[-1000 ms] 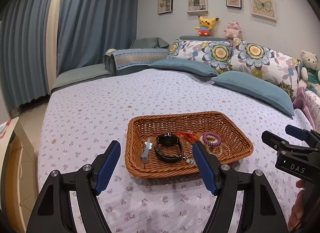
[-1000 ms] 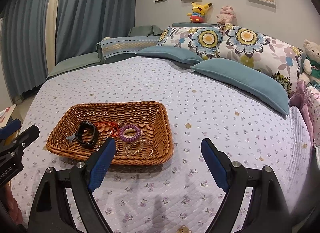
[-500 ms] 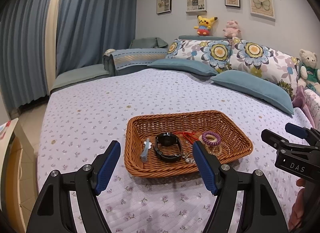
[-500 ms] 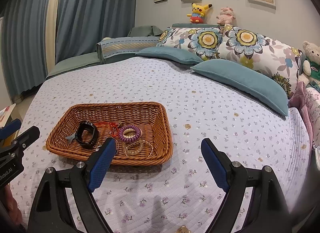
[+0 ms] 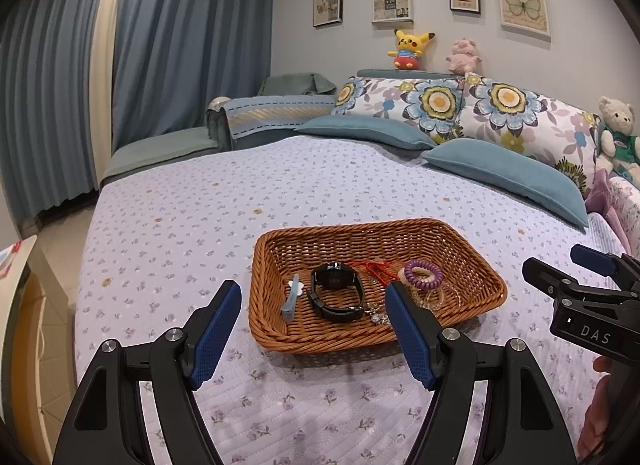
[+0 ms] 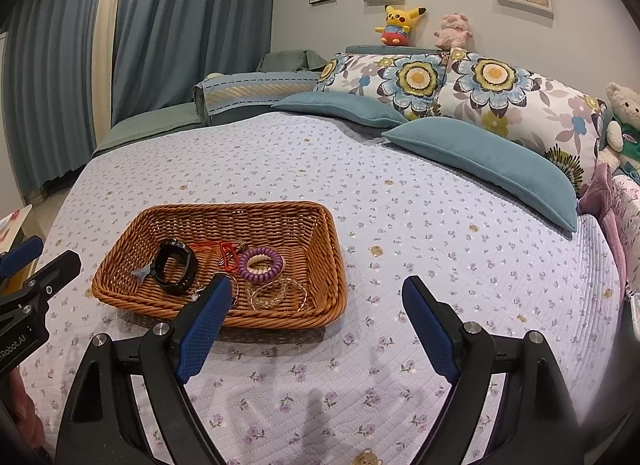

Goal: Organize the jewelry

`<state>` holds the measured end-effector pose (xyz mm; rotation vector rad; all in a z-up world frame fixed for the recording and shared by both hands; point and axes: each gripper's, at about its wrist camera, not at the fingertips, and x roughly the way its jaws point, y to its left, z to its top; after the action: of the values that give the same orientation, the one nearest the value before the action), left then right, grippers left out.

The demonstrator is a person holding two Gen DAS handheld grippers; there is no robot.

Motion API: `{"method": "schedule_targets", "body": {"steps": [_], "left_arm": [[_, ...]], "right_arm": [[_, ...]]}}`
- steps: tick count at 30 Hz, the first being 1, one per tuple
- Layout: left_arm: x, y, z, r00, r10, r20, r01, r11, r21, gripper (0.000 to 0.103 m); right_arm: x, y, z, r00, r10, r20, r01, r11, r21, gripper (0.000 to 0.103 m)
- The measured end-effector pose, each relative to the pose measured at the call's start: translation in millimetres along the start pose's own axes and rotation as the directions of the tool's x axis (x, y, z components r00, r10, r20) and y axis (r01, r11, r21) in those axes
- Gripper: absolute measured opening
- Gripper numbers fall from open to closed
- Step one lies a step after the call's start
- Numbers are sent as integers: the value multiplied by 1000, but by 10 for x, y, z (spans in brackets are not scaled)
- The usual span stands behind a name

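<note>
Your wicker basket (image 5: 472, 265) sits on the floral bedspread (image 5: 280, 193). Your left gripper (image 5: 314, 325) hangs at its near edge, your right gripper (image 6: 316, 317) off its right side, both spread apart and empty. Inside the basket lie a black watch (image 5: 336, 291), purple coil bracelet (image 5: 423, 274), clear bead bracelets (image 6: 276, 291), red cord (image 6: 226, 255) and pale hair clip (image 5: 291, 297).

Pillows (image 5: 504, 169), plush toys (image 5: 409, 47), curtains (image 5: 188, 37)

Soft even indoor light, sharp focus, bowed edges (fisheye), dark corners
</note>
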<state>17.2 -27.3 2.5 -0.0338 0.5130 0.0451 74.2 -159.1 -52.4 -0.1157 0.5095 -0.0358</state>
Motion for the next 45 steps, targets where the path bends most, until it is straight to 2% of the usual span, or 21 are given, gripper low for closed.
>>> {"method": "schedule_targets", "body": {"steps": [38, 45], "left_arm": [[34, 46, -16, 1000, 16, -4, -16, 1000, 2, 75], [-14, 49, -12, 999, 25, 25, -26, 999, 20, 75]], "right_arm": [[35, 13, -15, 1000, 6, -12, -6, 1000, 2, 88], [32, 18, -13, 1000, 5, -12, -5, 1000, 3, 88]]}}
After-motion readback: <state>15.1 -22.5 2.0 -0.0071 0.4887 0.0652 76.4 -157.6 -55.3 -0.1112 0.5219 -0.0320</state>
